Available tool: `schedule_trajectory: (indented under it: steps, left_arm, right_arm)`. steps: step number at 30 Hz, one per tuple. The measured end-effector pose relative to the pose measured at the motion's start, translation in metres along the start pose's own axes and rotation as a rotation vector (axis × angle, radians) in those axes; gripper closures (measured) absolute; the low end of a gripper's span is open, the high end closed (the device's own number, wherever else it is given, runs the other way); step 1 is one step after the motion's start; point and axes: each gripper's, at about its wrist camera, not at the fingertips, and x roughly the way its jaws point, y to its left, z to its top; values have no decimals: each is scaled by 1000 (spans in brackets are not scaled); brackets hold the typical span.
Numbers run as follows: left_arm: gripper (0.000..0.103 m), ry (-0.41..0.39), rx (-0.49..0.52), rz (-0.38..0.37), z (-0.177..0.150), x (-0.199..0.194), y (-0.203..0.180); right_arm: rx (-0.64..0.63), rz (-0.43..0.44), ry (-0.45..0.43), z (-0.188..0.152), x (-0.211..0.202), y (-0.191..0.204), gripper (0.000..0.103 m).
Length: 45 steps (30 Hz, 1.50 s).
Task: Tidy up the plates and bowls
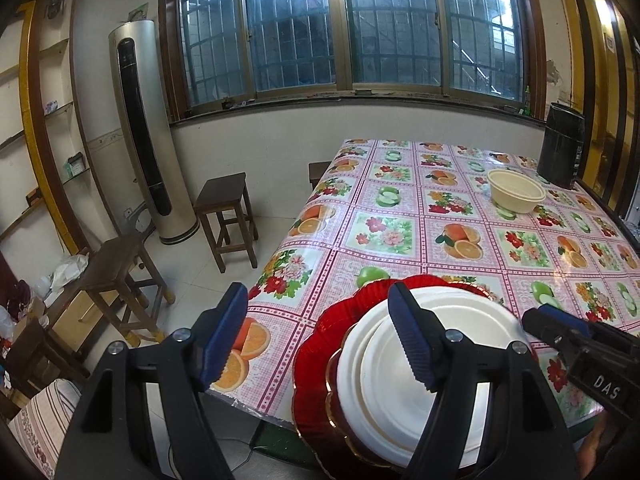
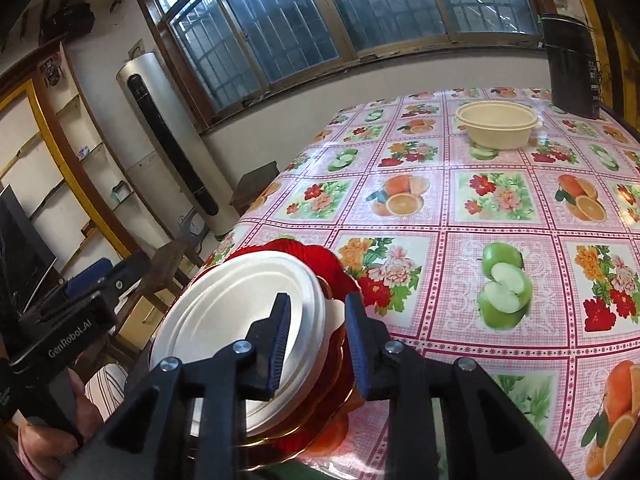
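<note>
Left wrist view: the left gripper [image 1: 320, 336] hangs spread wide with nothing between its pads; its right finger [image 1: 412, 344] is in front of the white plates [image 1: 460, 340], whether touching them I cannot tell. Those plates sit stacked on the scalloped red plate [image 1: 320, 344], at six o'clock on the table [image 1: 400, 216], hard against the near edge. The cream bowl [image 1: 516, 192] stands well apart toward one o'clock, near a dark canister [image 1: 560, 148]. The right gripper [image 1: 560, 328] enters at three o'clock. Right wrist view: the right gripper [image 2: 318, 340] straddles the stack's right rim, jaws part-spread, the white plates [image 2: 240, 320] passing between the pads without visible pressure; I judge a release, not a pinch. The red plate [image 2: 340, 364] shows beneath, with a gold-edged layer between. The cream bowl [image 2: 496, 124] sits at one o'clock. To finish well: draw the right gripper straight back along the rim without dragging the top plate, since the stack overhangs the edge; the bowl probably goes next. Only the right view shows the rim between the pads and the person's hand [image 2: 44, 436] on the left tool; only the left shows the stools [image 1: 228, 216] and floor beyond the edge.
</note>
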Motion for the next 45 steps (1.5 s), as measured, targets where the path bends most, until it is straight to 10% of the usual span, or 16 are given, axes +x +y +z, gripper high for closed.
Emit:
schedule_trajectory:
  steps: [24,45]
  left_arm:
    - [8,-10,360,-283,22,-43,-199]
    - [7,110,509,-417,-15,-40,-321]
  right_arm:
    - [423,-187,-287,53,-69,-257,50]
    - [494,-272,-317,65,-79,-295,45]
